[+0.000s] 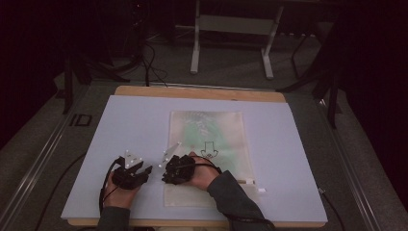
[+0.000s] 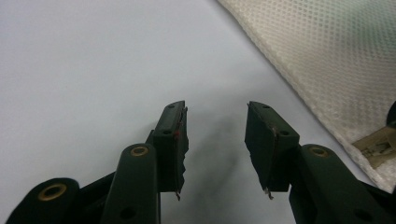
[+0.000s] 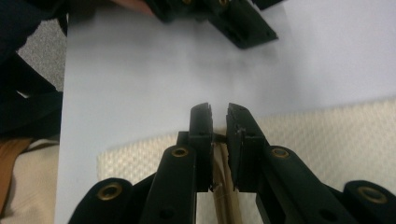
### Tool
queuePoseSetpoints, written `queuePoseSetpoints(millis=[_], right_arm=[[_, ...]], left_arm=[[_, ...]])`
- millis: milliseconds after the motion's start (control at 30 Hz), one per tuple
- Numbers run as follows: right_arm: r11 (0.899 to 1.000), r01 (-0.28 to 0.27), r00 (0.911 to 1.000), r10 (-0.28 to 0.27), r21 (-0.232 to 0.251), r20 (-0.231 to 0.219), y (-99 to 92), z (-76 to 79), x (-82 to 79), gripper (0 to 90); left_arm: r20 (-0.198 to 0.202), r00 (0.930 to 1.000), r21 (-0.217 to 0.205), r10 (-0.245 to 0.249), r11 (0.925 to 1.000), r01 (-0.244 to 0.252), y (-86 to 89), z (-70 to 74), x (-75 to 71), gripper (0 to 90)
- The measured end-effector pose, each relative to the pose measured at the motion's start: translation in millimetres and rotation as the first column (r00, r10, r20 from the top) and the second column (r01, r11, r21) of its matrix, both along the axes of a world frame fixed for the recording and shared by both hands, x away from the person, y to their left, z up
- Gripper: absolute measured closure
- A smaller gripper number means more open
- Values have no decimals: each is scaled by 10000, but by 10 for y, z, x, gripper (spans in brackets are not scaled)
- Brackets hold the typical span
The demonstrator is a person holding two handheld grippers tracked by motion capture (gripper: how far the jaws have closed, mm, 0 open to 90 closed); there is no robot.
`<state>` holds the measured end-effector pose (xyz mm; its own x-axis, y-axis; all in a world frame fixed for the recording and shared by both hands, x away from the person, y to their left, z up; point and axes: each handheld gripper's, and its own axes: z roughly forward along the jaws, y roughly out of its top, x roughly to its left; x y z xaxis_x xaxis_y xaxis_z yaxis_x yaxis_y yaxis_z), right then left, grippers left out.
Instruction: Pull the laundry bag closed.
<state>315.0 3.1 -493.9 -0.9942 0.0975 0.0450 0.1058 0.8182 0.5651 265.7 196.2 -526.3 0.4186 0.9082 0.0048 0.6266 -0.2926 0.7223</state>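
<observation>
Lower centre of the high view: the right gripper (image 1: 169, 169) has its jaws pinched on the near left edge of the mesh bag (image 1: 211, 144) (a thin strip sits between them). The left gripper (image 1: 139, 169), just left, rests with jaws spread on bare tabletop (image 1: 139, 120). Step judged: edge gripped; next calls for a controlled lift or fold.

Black tongs (image 3: 218, 140) with brass rivets, trailing black cables; dark grey-green sleeves (image 1: 235, 197)

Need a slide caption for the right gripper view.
Right gripper shut on mesh bag's edge, left gripper beyond.
</observation>
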Motion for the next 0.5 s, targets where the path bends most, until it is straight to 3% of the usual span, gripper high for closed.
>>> queuePoseSetpoints(millis=[400,500], right_arm=[[9995,252,9981,-263,-194,-554,-128,-204,36,796],[9994,343,9965,-342,-5,-761,-150,-238,53,797]], left_arm=[[-44,9983,-381,-578,9976,576,-97,30,-57,589],[-66,9973,-572,-736,9957,731,-121,33,-59,601]])
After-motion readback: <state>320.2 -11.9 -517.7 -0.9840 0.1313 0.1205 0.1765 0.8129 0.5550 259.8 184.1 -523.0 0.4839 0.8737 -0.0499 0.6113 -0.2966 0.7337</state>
